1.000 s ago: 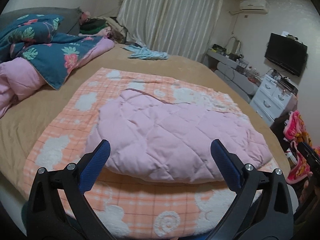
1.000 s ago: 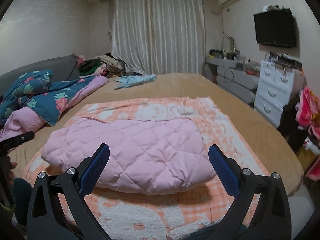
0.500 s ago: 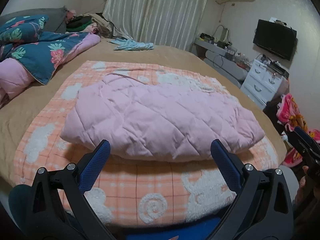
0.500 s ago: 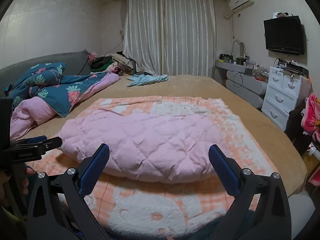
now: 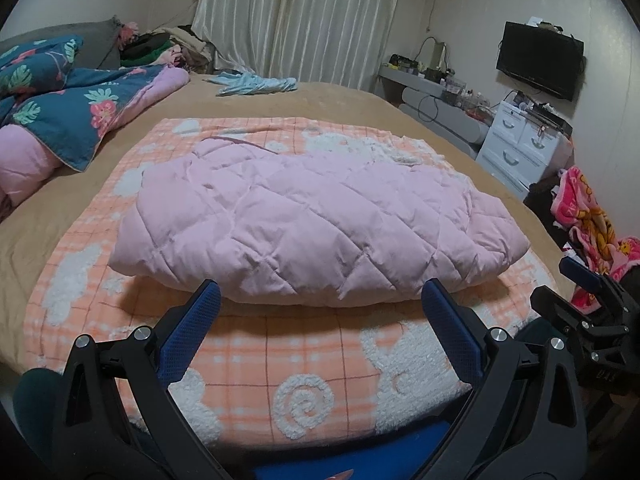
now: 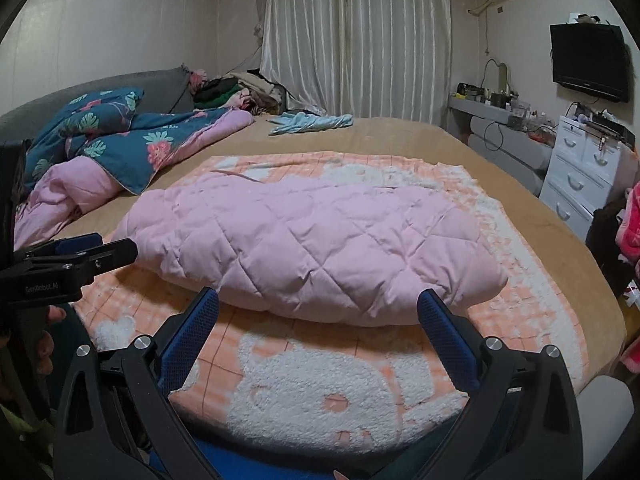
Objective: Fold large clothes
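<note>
Grippers, left gripper and right gripper, had backed off wide open and empty, leaving pink quilted coat mid-frame, apparently folded.

Pale curtains, wall television, white dresser

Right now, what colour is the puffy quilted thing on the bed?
Pale pink quilted jacket, clearest in the left wrist view.

Bare orange blanket lies free before both tongs; folded pink quilted coat blocks beyond.
</note>
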Demonstrator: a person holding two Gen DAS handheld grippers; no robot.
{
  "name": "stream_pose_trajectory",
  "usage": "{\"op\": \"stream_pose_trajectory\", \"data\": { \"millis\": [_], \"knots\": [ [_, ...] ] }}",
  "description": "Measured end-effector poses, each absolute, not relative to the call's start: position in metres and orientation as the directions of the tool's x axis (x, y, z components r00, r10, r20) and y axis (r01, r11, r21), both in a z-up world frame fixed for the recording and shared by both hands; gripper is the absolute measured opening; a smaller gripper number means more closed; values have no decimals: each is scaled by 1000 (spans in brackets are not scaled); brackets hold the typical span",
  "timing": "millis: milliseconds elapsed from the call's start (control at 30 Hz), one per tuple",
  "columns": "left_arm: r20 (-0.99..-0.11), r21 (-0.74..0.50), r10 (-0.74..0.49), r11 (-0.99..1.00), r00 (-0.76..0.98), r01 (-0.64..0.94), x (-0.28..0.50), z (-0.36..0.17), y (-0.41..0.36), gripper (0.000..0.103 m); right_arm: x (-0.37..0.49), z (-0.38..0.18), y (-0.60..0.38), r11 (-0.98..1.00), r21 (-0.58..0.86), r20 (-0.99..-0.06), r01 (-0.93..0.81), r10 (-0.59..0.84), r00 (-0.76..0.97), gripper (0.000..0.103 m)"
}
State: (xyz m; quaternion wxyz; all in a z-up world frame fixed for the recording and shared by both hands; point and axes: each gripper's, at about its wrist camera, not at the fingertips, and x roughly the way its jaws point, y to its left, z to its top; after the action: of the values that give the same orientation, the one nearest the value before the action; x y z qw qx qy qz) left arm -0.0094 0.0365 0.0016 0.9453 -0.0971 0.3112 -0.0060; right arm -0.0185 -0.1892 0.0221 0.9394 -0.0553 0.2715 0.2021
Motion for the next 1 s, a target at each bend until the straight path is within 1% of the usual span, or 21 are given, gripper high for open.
{"op": "stream_pose_trajectory", "data": {
  "millis": [200, 1000],
  "knots": [
    [-587, -182, -70, 982, 806, -47, -10, 2, 34, 94, -19, 28, -193, 911, 16, -517, -413, 361, 776, 99],
    [-576, -168, -63, 985, 815, -43, -11, 4, 36, 94, -20, 31, -192, 910, 15, -517, -414, 362, 776, 99]
  ]
}}
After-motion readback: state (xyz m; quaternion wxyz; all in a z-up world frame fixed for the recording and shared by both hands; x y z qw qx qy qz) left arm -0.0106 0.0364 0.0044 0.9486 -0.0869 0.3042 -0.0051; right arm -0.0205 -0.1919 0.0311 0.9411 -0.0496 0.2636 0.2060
